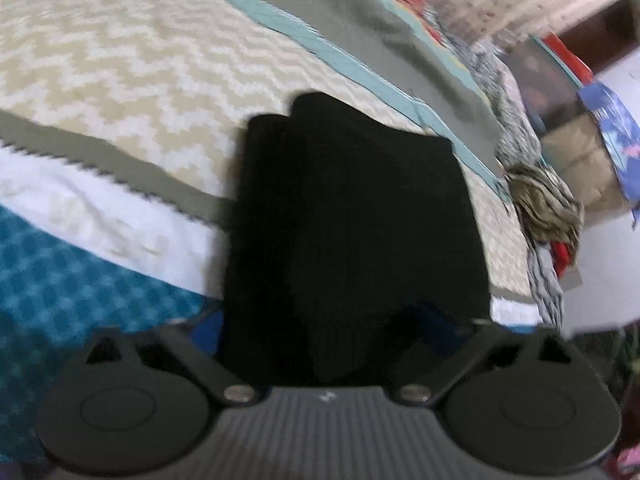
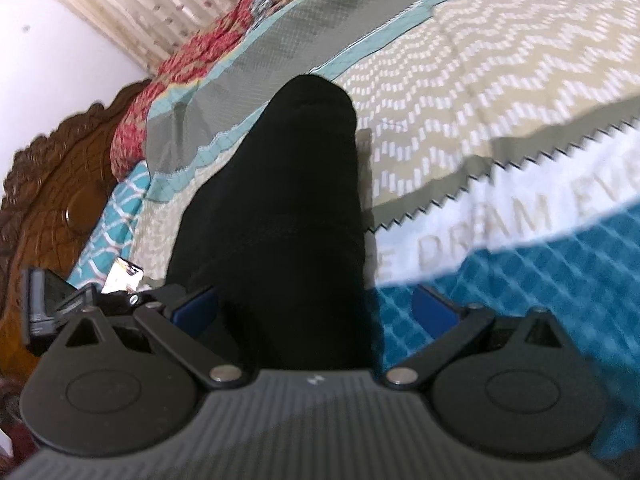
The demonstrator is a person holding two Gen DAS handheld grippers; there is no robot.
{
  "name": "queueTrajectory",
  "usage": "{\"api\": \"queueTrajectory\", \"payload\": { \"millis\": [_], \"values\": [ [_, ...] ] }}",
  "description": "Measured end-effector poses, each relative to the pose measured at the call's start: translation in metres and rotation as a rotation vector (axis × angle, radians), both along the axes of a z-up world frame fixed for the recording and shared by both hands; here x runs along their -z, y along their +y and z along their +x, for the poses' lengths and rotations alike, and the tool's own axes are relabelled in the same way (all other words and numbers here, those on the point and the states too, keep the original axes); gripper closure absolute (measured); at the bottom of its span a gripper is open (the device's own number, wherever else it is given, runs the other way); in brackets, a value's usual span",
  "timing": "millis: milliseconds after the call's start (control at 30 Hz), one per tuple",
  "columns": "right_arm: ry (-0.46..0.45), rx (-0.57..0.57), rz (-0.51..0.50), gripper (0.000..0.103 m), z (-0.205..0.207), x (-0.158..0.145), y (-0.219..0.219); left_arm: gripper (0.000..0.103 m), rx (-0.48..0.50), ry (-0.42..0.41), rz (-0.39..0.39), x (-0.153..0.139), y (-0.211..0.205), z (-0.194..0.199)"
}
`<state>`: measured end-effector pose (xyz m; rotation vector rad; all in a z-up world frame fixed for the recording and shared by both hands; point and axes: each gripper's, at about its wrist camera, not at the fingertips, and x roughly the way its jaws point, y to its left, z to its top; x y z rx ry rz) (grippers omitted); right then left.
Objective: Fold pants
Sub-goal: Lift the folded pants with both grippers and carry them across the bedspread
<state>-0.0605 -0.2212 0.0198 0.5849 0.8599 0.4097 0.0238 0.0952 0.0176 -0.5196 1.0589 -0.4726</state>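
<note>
The black pants (image 1: 352,220) lie as a folded, thick stack on the bed, reaching away from both cameras. In the left wrist view the stack fills the space between the fingers of my left gripper (image 1: 320,322). The jaws stand wide, with the blue pads (image 1: 206,326) at the stack's sides, and the blur hides any contact. In the right wrist view the pants (image 2: 280,208) run as a narrower dark strip up the bed. My right gripper (image 2: 316,306) is open around their near end. Its left pad (image 2: 196,304) is close beside the cloth and its right pad stands apart over the teal checks.
The bedspread (image 2: 460,92) has beige zigzags, a white lettered band and teal checks. A carved wooden headboard (image 2: 52,200) and a red floral pillow (image 2: 168,84) are at the left. A heap of clothes (image 1: 548,204) and a cardboard box (image 1: 576,160) are at the bed's right edge.
</note>
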Motion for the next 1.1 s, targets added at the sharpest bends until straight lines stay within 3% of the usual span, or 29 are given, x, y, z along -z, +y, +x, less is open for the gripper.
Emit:
{"api": "queueTrajectory", "payload": {
  "millis": [33, 67, 167, 233, 433, 600, 733, 833, 900, 933, 967, 1000, 1033, 1100],
  "values": [
    [0.003, -0.010, -0.002, 0.018, 0.005, 0.001, 0.002, 0.025, -0.005, -0.015, 0.026, -0.003, -0.005, -0.002],
    [0.009, -0.041, 0.014, 0.031, 0.011, 0.001, 0.006, 0.038, -0.008, -0.030, 0.046, -0.007, -0.008, -0.003],
    [0.007, -0.098, -0.025, 0.043, 0.019, -0.008, 0.022, 0.057, -0.027, -0.057, 0.059, -0.026, -0.008, -0.004],
    [-0.032, -0.109, -0.026, 0.054, 0.019, -0.022, 0.021, 0.058, -0.031, -0.087, 0.044, -0.042, -0.006, -0.002],
    [-0.233, -0.065, -0.059, 0.056, 0.036, -0.064, 0.012, 0.058, 0.015, -0.236, 0.088, -0.090, -0.033, 0.044],
    [-0.357, 0.002, -0.079, 0.056, 0.088, -0.091, -0.012, 0.057, 0.050, -0.373, 0.116, -0.119, -0.070, 0.113],
    [-0.421, 0.075, -0.125, 0.056, 0.141, -0.088, -0.031, 0.053, 0.049, -0.396, 0.131, -0.107, -0.100, 0.179],
    [-0.426, 0.124, -0.185, 0.056, 0.182, -0.071, -0.035, 0.048, 0.005, -0.338, 0.156, -0.077, -0.119, 0.228],
    [-0.391, 0.145, -0.243, 0.056, 0.214, -0.052, -0.030, 0.042, -0.023, -0.273, 0.226, -0.047, -0.130, 0.258],
    [-0.352, 0.151, -0.250, 0.056, 0.229, -0.043, -0.031, 0.034, -0.044, -0.229, 0.281, -0.029, -0.134, 0.268],
    [-0.294, 0.162, -0.267, 0.055, 0.245, -0.028, -0.029, 0.014, -0.062, -0.191, 0.318, -0.015, -0.136, 0.274],
    [-0.256, 0.186, -0.294, 0.048, 0.253, -0.015, -0.027, 0.005, -0.084, -0.187, 0.324, -0.005, -0.136, 0.275],
    [-0.245, 0.201, -0.318, 0.041, 0.256, -0.007, -0.027, 0.001, -0.103, -0.194, 0.332, -0.002, -0.136, 0.273],
    [-0.235, 0.201, -0.302, 0.038, 0.255, 0.001, -0.030, 0.000, -0.111, -0.200, 0.341, -0.002, -0.138, 0.268]
  ]
}}
